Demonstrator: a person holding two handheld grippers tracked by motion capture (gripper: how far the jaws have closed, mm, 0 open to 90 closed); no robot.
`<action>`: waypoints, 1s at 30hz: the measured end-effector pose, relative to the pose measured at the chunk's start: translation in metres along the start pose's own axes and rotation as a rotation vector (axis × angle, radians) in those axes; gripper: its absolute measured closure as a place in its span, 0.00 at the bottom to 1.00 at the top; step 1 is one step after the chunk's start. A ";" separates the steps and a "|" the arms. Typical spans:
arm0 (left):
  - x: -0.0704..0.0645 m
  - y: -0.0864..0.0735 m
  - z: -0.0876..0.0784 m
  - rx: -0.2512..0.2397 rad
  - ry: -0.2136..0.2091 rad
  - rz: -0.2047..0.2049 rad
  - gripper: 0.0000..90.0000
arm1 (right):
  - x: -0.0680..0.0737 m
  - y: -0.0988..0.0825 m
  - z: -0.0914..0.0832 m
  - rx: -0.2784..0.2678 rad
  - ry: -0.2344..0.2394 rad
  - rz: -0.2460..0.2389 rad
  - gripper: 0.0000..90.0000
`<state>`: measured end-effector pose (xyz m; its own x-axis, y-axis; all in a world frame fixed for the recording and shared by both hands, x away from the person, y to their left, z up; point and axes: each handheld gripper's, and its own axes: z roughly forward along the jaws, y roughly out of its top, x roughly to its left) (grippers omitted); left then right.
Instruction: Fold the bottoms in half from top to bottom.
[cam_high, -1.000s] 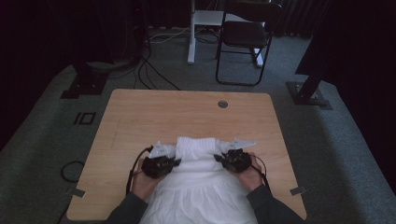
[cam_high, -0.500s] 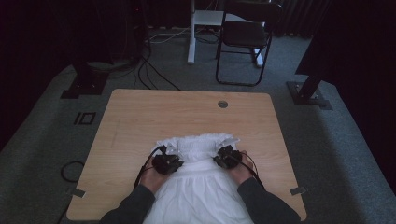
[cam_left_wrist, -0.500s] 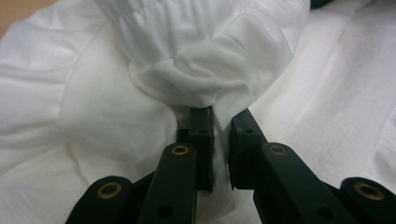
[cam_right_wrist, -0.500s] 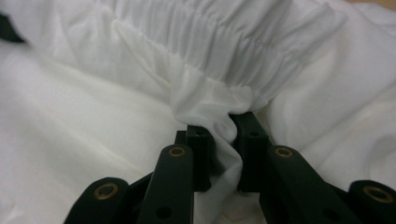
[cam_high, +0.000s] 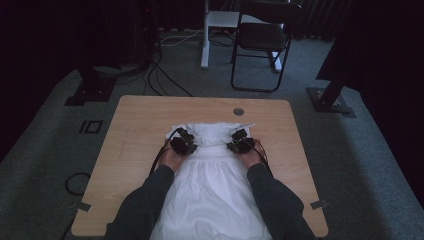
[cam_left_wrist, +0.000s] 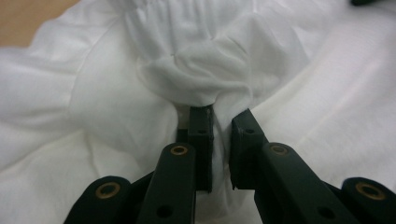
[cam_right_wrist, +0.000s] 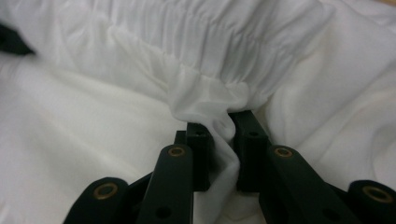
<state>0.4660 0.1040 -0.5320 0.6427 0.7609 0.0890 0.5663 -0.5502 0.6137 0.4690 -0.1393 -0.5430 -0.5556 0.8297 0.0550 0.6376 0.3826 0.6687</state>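
A white garment (cam_high: 212, 185) with a gathered, elastic-looking top band (cam_high: 216, 131) lies on the wooden table (cam_high: 135, 125) and hangs over its near edge. My left gripper (cam_high: 189, 142) is at the band's left side, my right gripper (cam_high: 235, 142) at its right side. In the left gripper view the black jaws are pinched on a bunched fold of the white cloth (cam_left_wrist: 205, 79). The right gripper view shows its jaws closed on a fold of cloth (cam_right_wrist: 210, 100) just below the gathered band (cam_right_wrist: 224, 32). Both forearms in dark sleeves lie over the garment.
A round cable hole (cam_high: 238, 111) is in the table's far side. Beyond the table stand a black folding chair (cam_high: 262, 40), a white desk leg (cam_high: 205, 35) and floor cables (cam_high: 160, 70). Black stand bases (cam_high: 332, 100) sit on the carpet at both sides.
Both grippers have moved away from me across the table, carrying the garment's top edge farther onto the tabletop and stretching the cloth out.
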 end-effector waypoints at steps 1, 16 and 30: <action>0.003 0.004 0.003 0.007 0.001 0.000 0.91 | -0.002 0.002 0.002 -0.003 -0.008 -0.014 0.87; 0.018 0.032 -0.026 -0.151 -0.047 -0.137 0.93 | -0.025 0.041 -0.014 -0.056 -0.030 -0.016 0.95; -0.024 0.028 -0.160 -0.419 -0.146 0.000 0.93 | 0.013 0.039 -0.162 -0.372 0.011 -0.152 0.95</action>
<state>0.3836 0.1250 -0.3916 0.7257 0.6880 -0.0041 0.3275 -0.3402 0.8815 0.4007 -0.1795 -0.3959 -0.6354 0.7700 -0.0585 0.3120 0.3253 0.8927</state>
